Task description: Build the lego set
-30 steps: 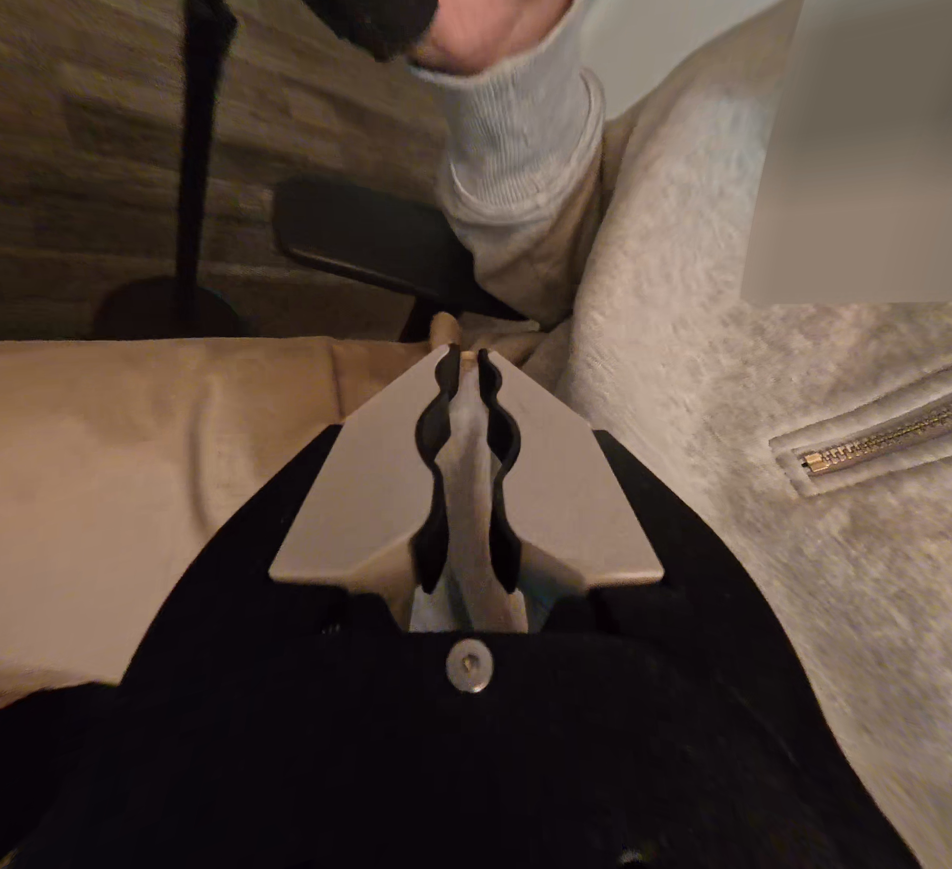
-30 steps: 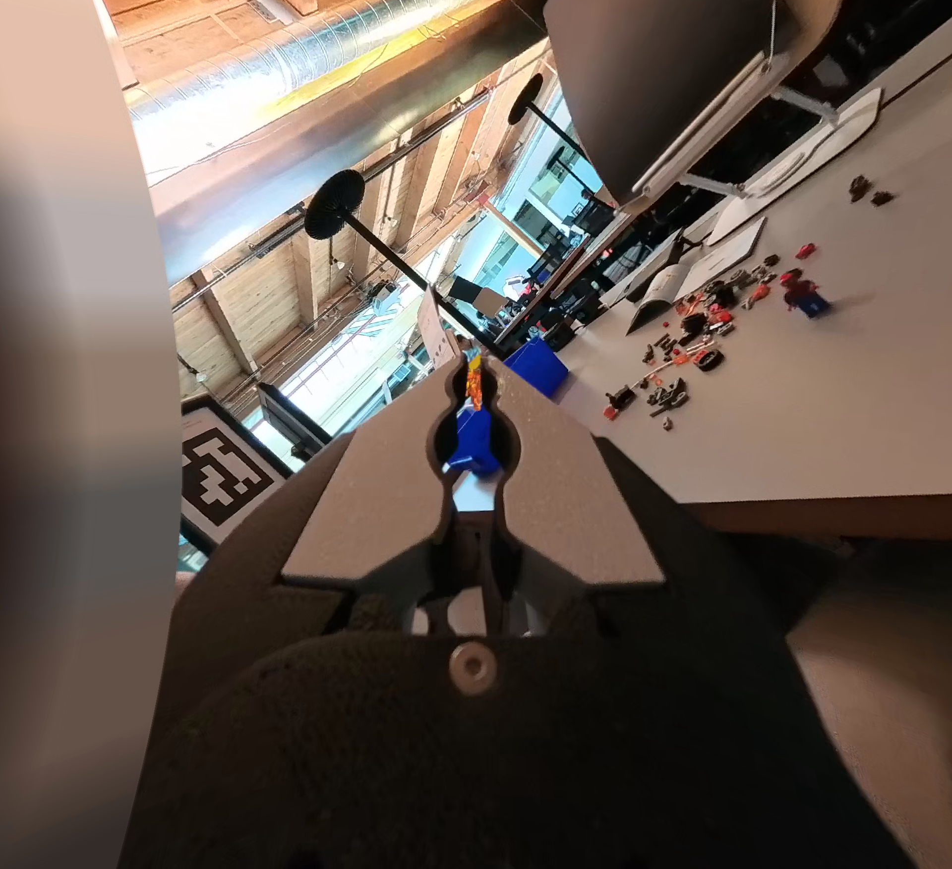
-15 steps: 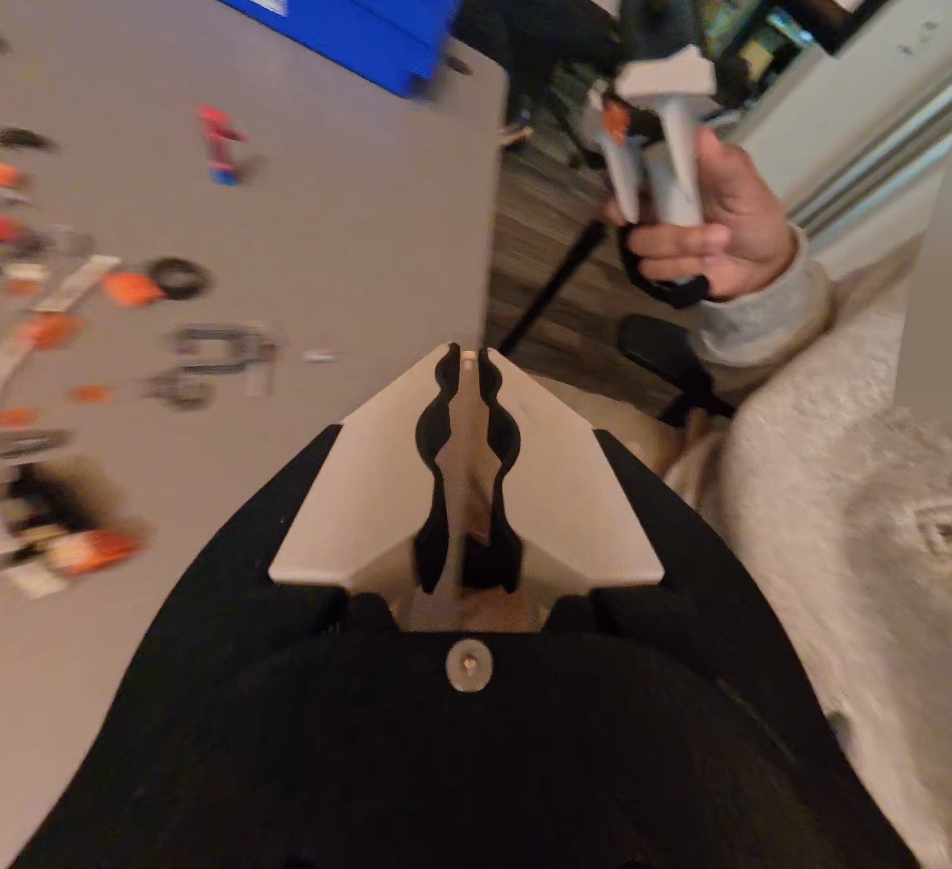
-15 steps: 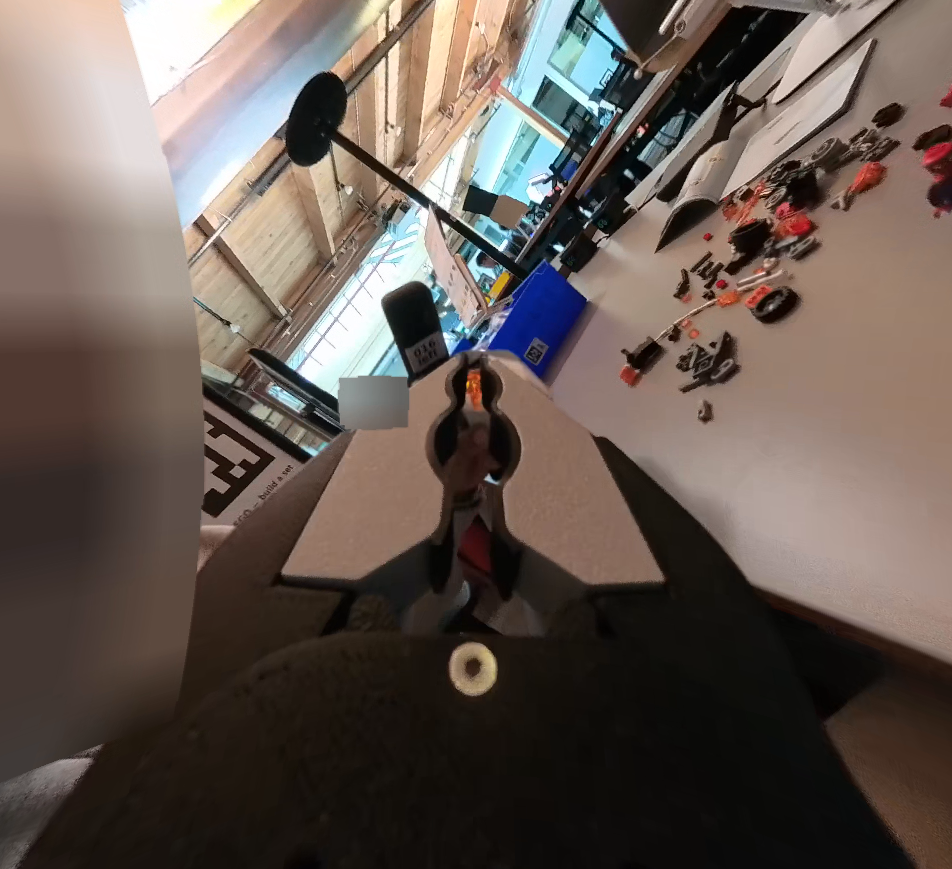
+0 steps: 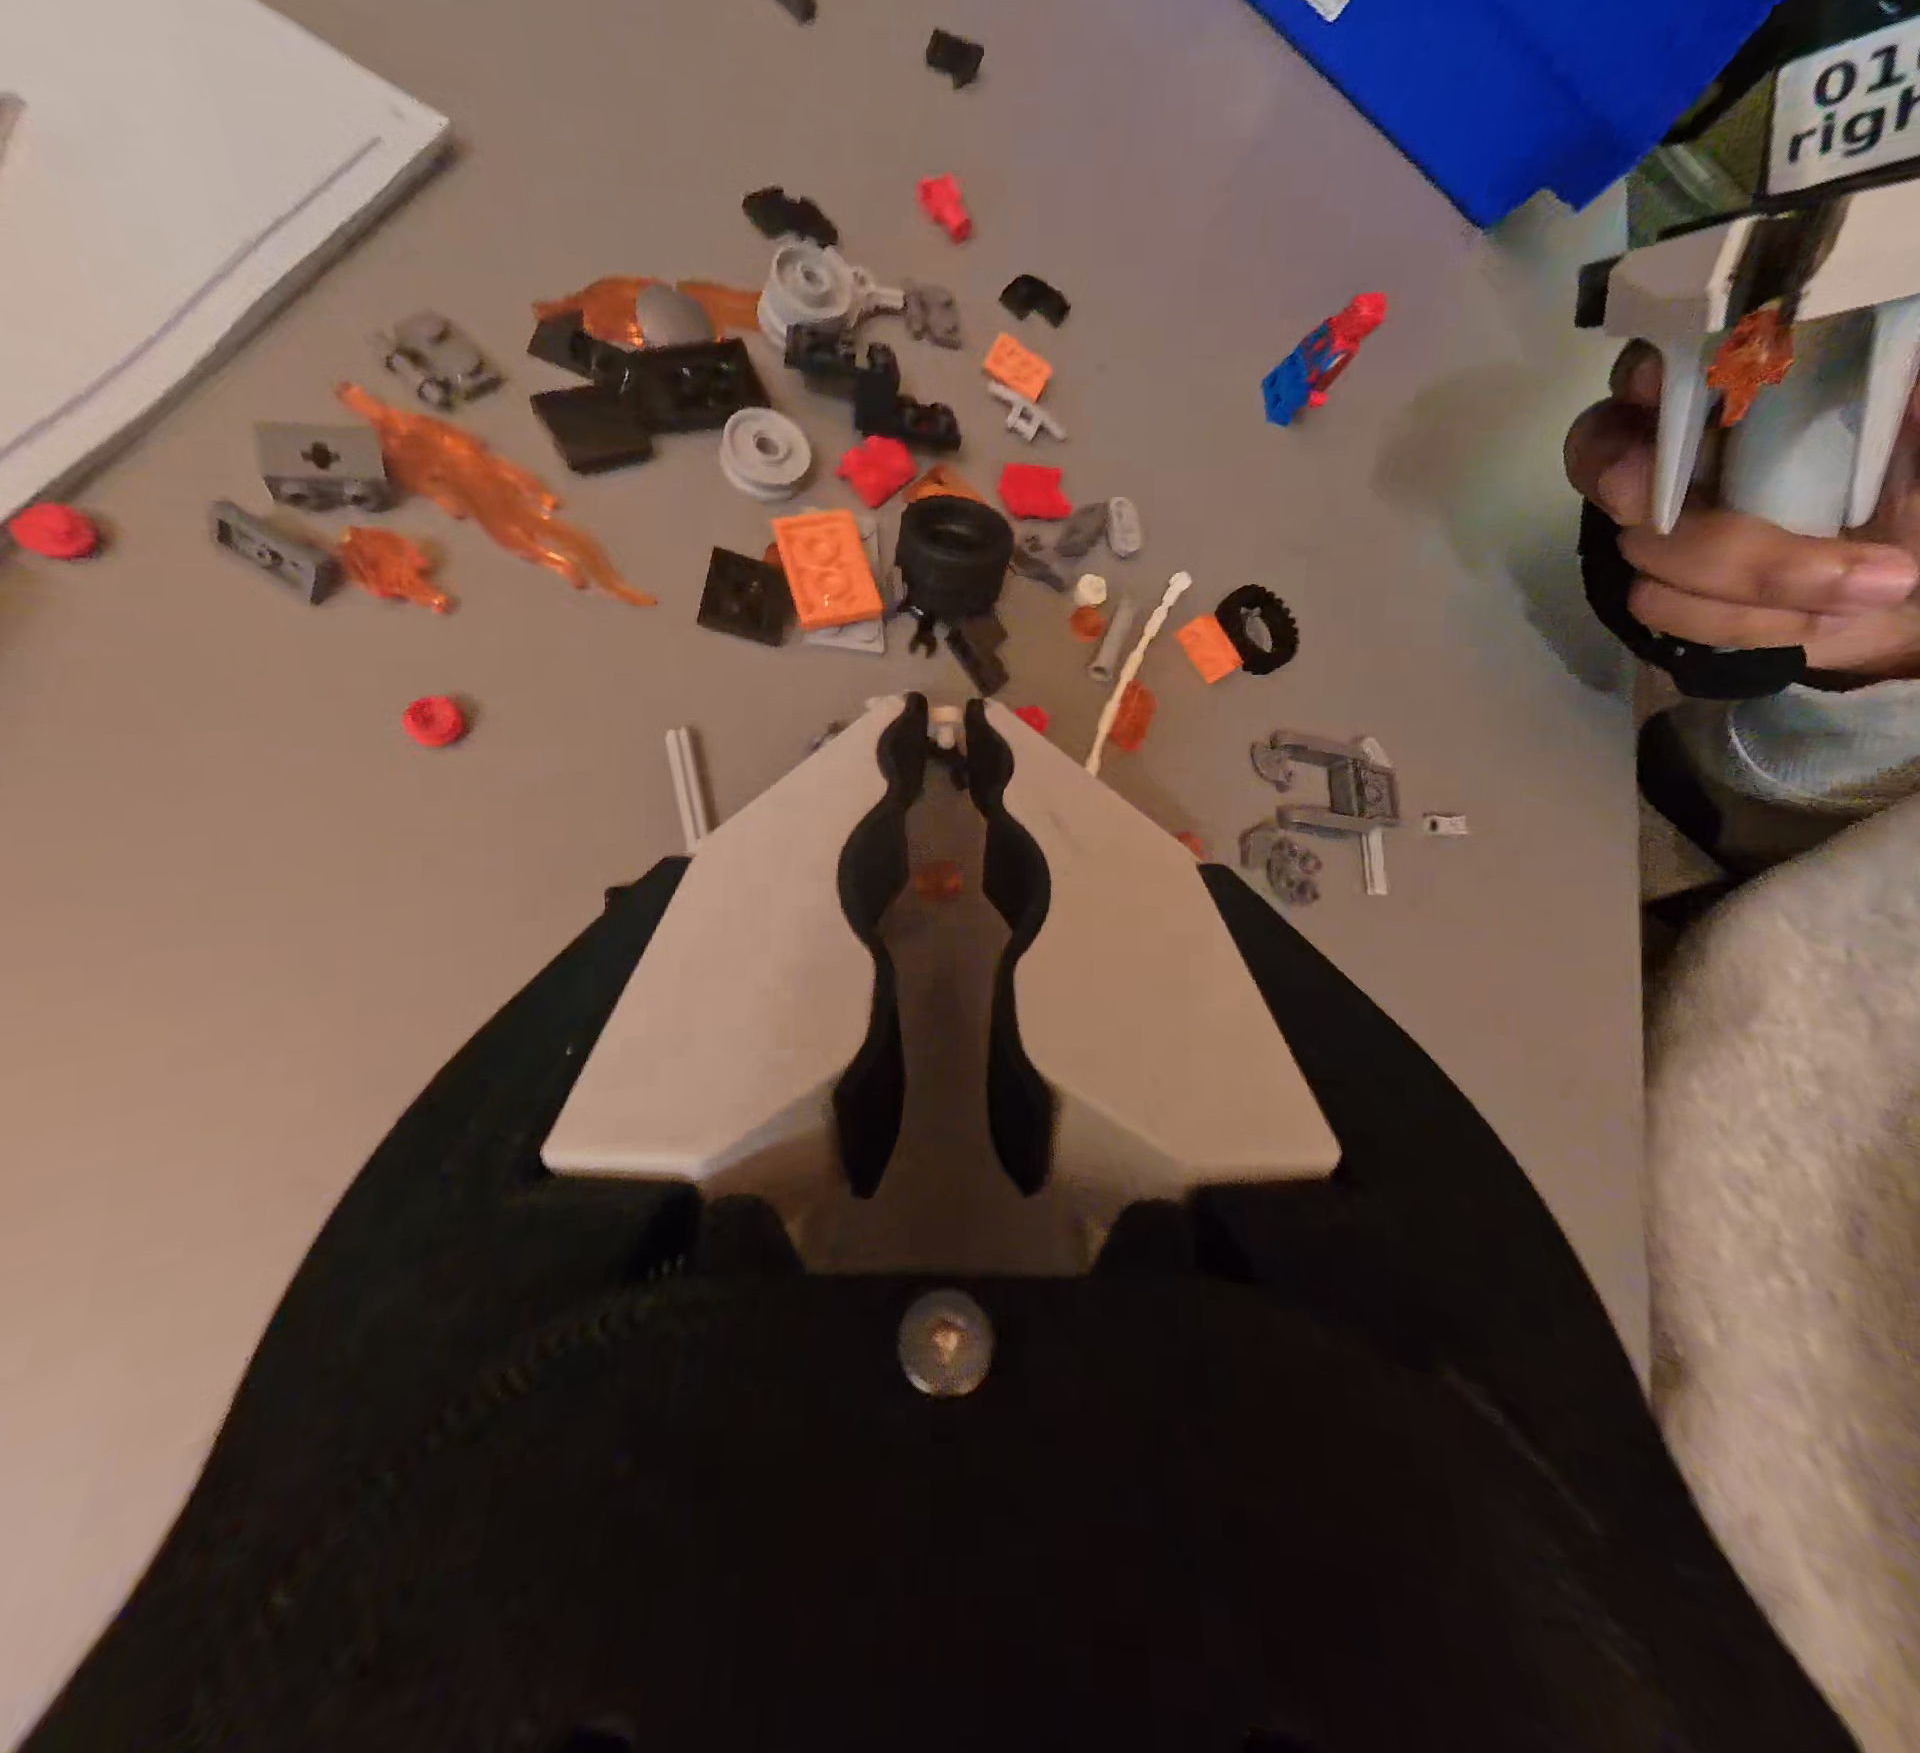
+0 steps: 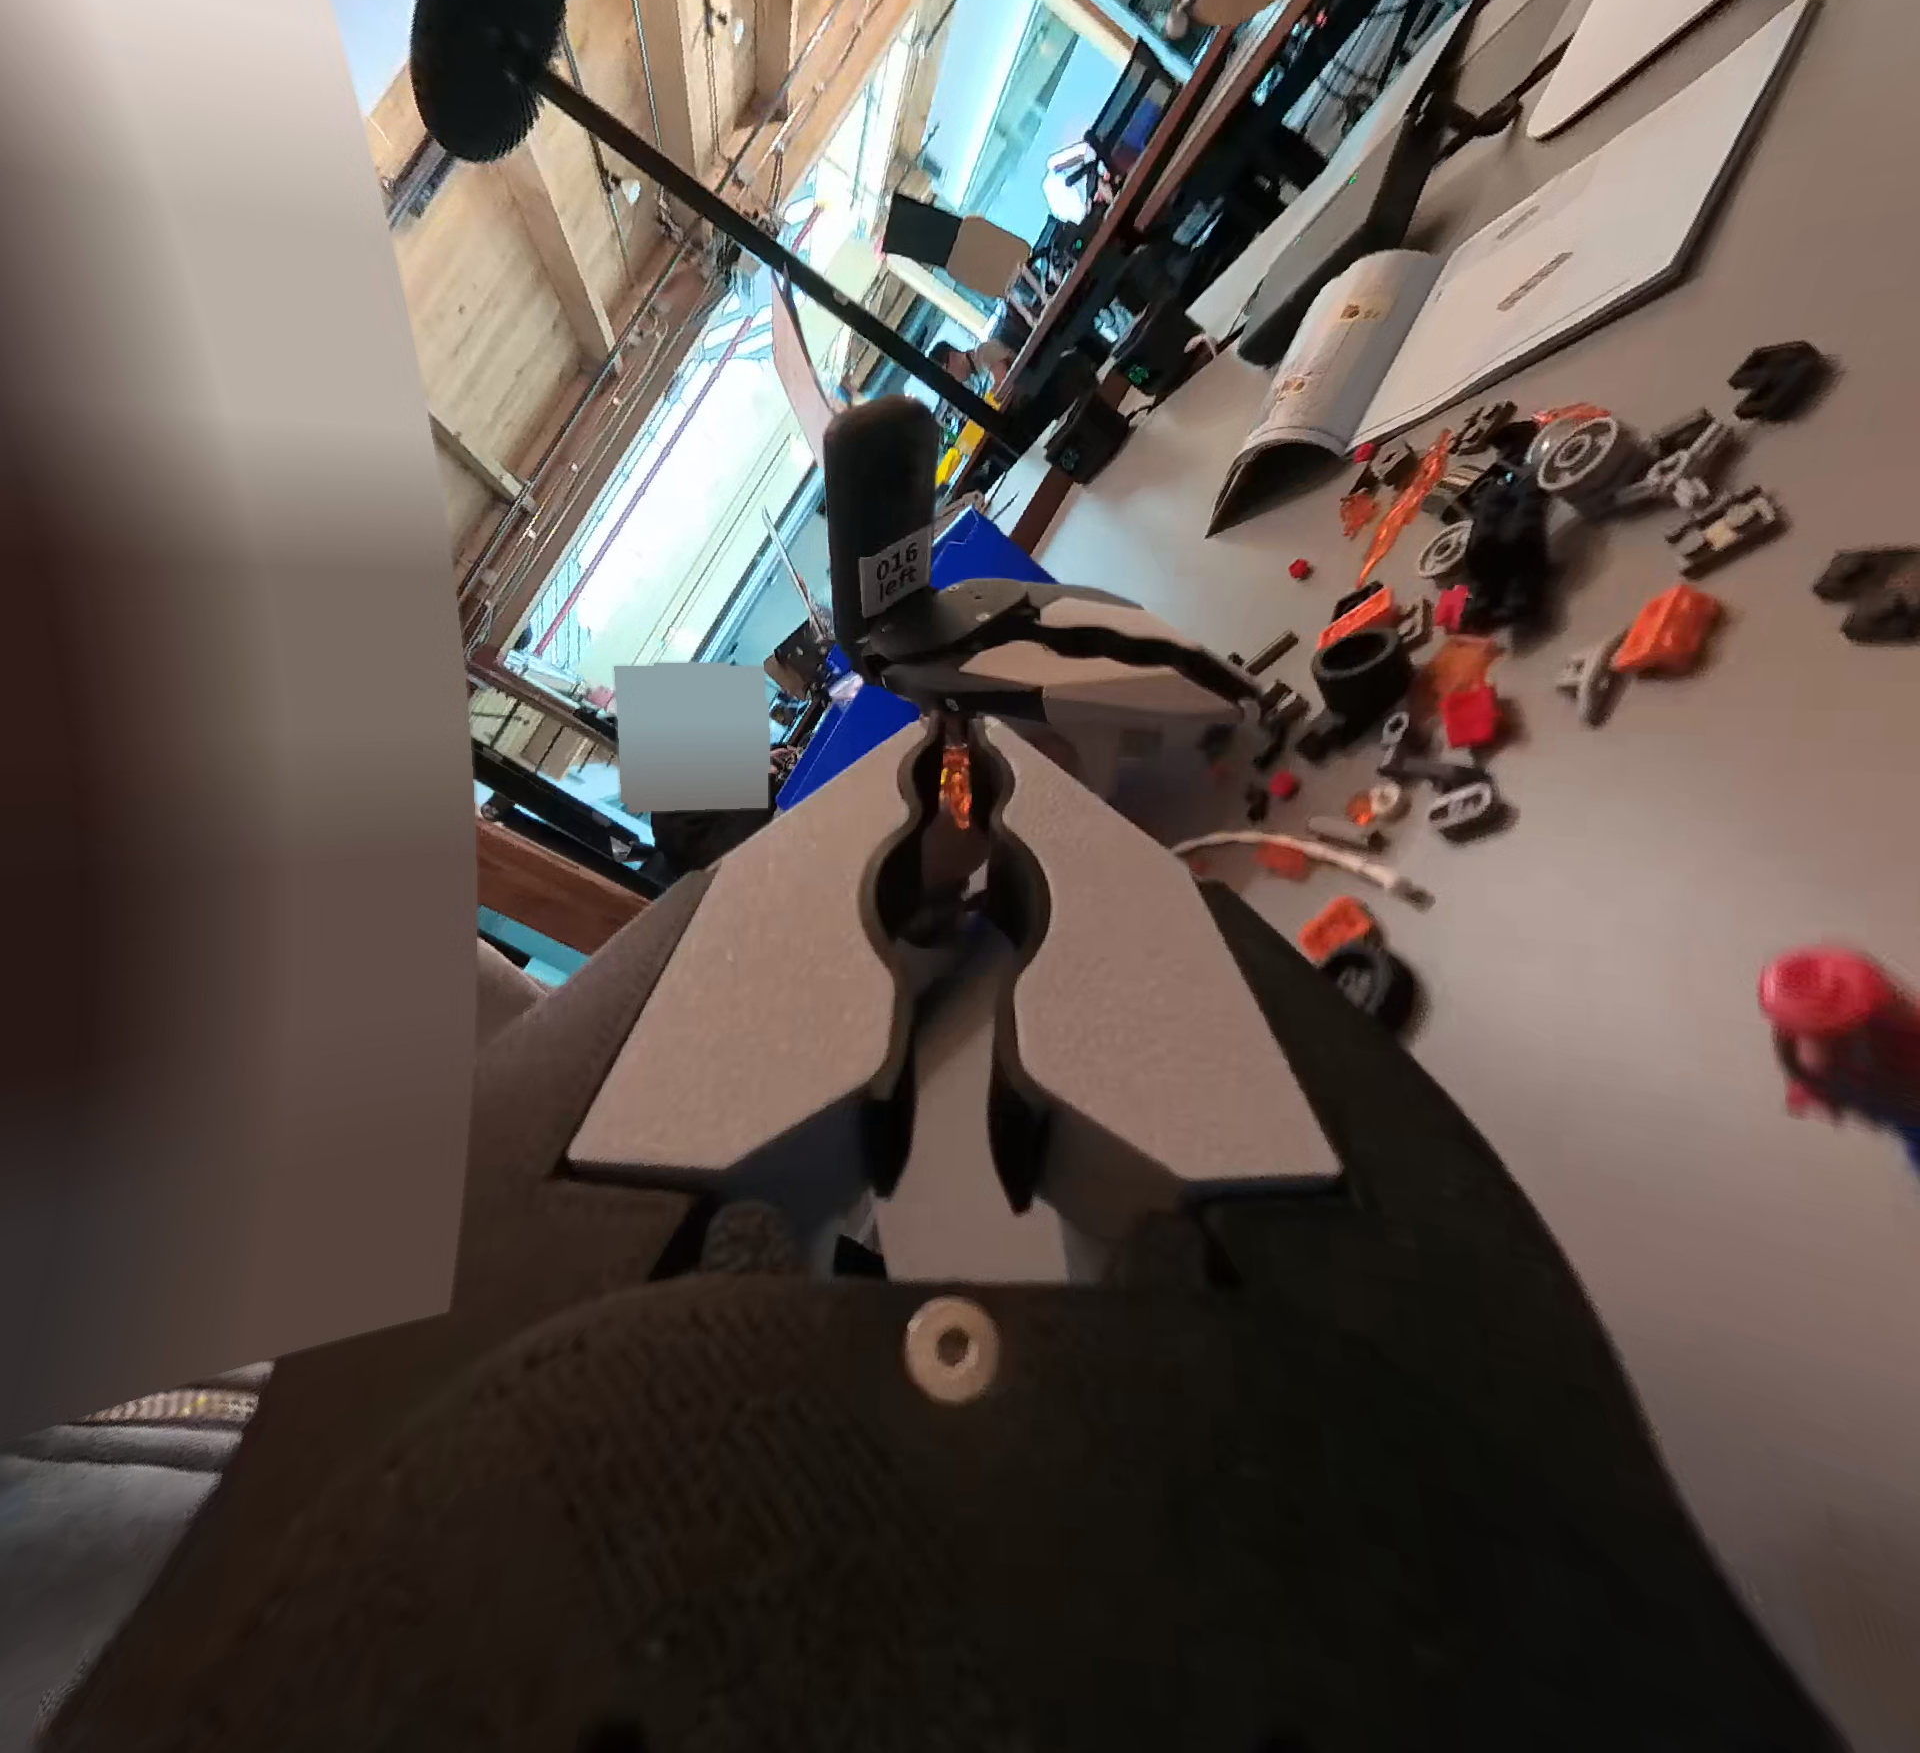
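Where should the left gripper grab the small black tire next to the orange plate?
Take the small black tire across its tread, from above. It stands on edge, leaning against the orange plate, so the left gripper should close on its free outer faces, not the plate side.

matt grey table (image 5: pixel 260 872), glossy plastic bricks (image 5: pixel 826 565), translucent orange flame piece (image 5: pixel 478 477), fuzzy cloth sleeve (image 5: pixel 1787 1184)

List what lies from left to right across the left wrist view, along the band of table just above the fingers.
Red round stud → grey block with a cross hole → orange plate → black tyre → red and blue minifigure → right gripper pinching an orange flame piece.
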